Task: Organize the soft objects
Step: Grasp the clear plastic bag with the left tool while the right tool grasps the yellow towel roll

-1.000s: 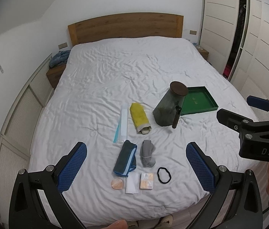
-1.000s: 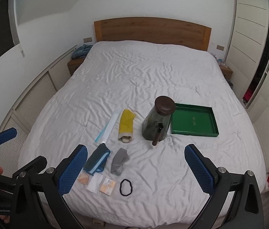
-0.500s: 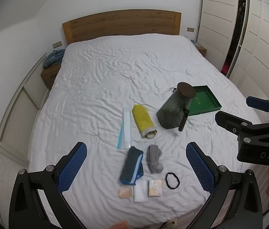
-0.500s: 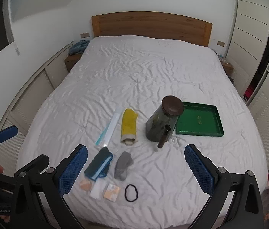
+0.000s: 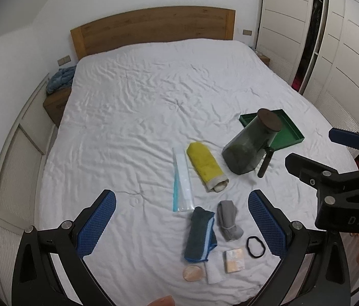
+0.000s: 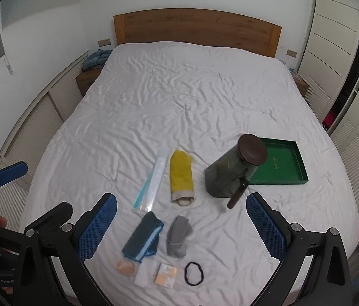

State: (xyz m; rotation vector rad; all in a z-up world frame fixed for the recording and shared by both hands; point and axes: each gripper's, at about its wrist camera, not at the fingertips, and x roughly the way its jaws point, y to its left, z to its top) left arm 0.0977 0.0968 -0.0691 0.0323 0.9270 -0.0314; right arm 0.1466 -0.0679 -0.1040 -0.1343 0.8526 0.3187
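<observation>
Soft things lie near the foot of the white bed: a rolled yellow cloth, a folded dark blue cloth, a grey rolled sock, a black hair tie, a peach pad, a white pad and an orange square packet. My left gripper is open and empty above them. My right gripper is open and empty, also held above them.
A dark green jar with a brown lid leans beside a green tray. A clear zip bag lies left of the yellow cloth. Wardrobes stand right, a nightstand with blue cloth far left.
Both grippers have shifted left and closer over the bed; the objects now sit further right and lower in the left wrist view. Nothing on the bed has moved.
</observation>
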